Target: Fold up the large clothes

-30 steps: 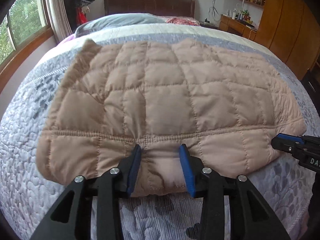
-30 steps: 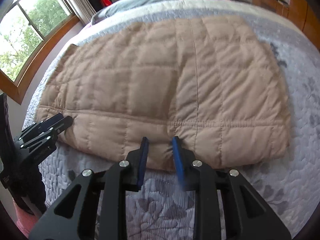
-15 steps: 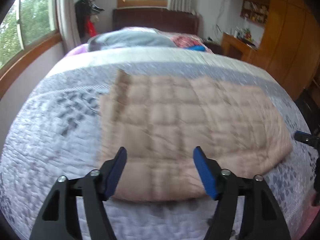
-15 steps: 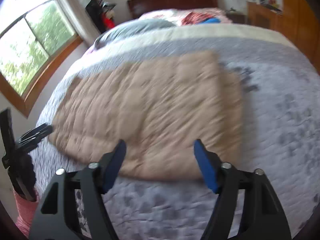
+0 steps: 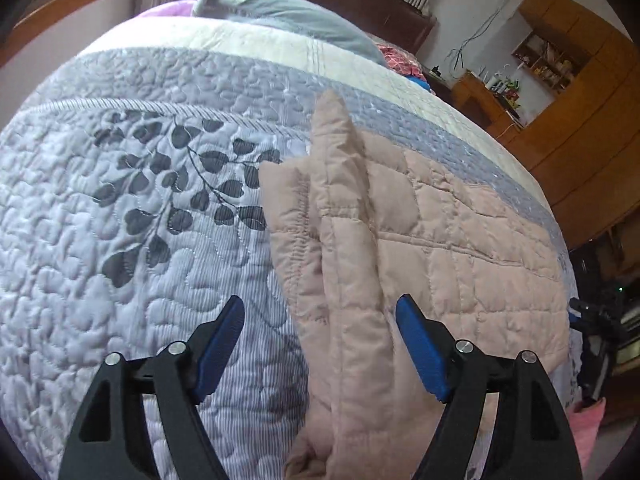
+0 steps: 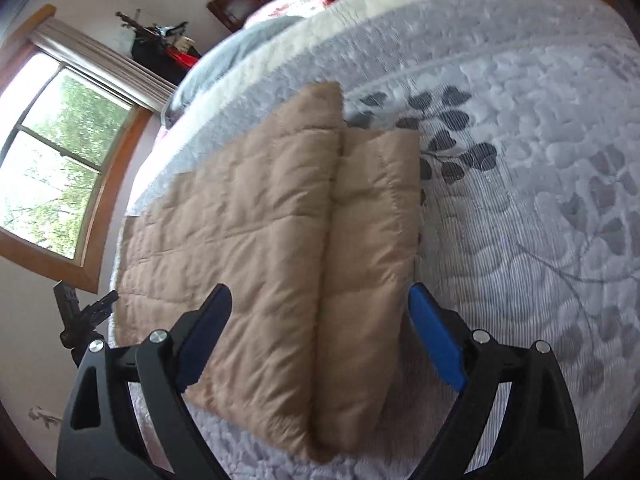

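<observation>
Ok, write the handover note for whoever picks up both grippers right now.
Left gripper: jaws opening, holding nothing, over the left end of the jacket.
Right gripper: jaws opening, holding nothing, over the jacket's right end.
Jacket lies on the bed quilt, partly folded, a narrow padded strip along each end.
Left: fold it down further; neither end is gripped.

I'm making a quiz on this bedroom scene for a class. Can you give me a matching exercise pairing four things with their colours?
Things:
1. jacket
2. pillow
3. gripper pads
4. cupboard

Colours:
A. blue
B. brown wood
C. tan
D. grey

Pairs: 1-C, 2-D, 3-A, 4-B
</observation>
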The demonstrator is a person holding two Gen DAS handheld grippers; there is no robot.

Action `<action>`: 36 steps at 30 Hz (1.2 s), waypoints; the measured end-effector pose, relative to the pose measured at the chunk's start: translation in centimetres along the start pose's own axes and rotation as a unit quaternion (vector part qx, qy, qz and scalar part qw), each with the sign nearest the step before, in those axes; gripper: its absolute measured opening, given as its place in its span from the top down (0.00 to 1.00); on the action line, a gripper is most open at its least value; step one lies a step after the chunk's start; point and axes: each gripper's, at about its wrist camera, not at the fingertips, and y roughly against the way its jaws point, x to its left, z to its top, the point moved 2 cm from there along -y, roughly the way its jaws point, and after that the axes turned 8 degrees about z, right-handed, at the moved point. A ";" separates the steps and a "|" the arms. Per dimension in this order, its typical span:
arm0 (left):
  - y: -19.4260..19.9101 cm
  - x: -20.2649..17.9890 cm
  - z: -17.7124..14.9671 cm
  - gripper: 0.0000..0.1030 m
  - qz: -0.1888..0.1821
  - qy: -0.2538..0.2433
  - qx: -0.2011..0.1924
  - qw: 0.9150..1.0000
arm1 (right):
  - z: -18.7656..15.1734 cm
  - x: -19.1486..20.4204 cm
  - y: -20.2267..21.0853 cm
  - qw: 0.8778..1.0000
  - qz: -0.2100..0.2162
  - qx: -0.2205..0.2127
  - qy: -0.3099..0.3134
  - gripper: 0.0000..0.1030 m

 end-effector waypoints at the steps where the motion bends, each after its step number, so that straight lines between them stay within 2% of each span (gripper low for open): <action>1: -0.6 0.0 0.1 0.24 -0.008 0.000 0.002 1.000 | 0.1 -0.3 -0.6 1.000 0.004 0.007 -0.002 0.13; 5: -2.6 -0.3 0.5 0.24 -0.046 -0.001 0.022 0.999 | 0.1 -0.9 -2.0 0.999 0.035 0.024 -0.010 0.12; 8: -3.9 -1.1 0.6 0.24 -0.061 0.002 0.034 0.998 | 0.3 -0.7 -2.6 0.999 0.026 0.021 0.004 0.14; 10: -4.1 -1.9 0.7 0.28 -0.075 0.000 0.037 0.996 | 0.2 -0.1 -2.8 1.000 0.018 0.020 0.015 0.29; 11: -4.3 -2.4 0.6 0.38 -0.084 0.000 0.042 0.996 | 0.2 0.1 -2.8 0.999 0.019 0.022 0.017 0.47; 12: -4.4 -2.8 0.5 0.41 -0.080 -0.001 0.045 0.996 | 0.3 0.4 -3.2 0.999 0.029 0.025 0.016 0.62; 14: -4.2 -3.8 0.3 0.57 -0.074 -0.006 0.044 0.996 | 0.2 1.1 -2.9 0.999 0.043 0.024 0.018 0.76; 15: -3.9 -4.3 0.2 0.61 -0.069 -0.007 0.040 0.997 | 0.2 1.4 -2.6 0.999 0.041 0.021 0.022 0.80; 17: -3.2 -4.9 0.1 0.79 -0.071 -0.004 0.032 0.997 | -0.1 2.5 -1.8 0.999 0.033 0.011 0.036 0.84; 20: -1.3 -5.3 0.3 0.86 -0.080 0.006 0.015 0.997 | -0.6 4.3 -0.2 0.998 0.031 -0.002 0.055 0.85; 28: 8.2 -7.4 -1.2 0.88 -0.106 -0.024 -0.053 0.993 | -3.4 8.9 6.2 0.992 0.058 -0.027 0.106 0.86; 33: 14.0 -6.8 -4.0 0.88 -0.112 -0.038 -0.081 0.990 | -7.0 11.4 10.5 0.987 0.069 -0.040 0.138 0.86; 36: 15.8 -6.1 -6.6 0.88 -0.105 -0.044 -0.082 0.990 | -9.3 12.4 11.6 0.985 0.072 -0.041 0.149 0.86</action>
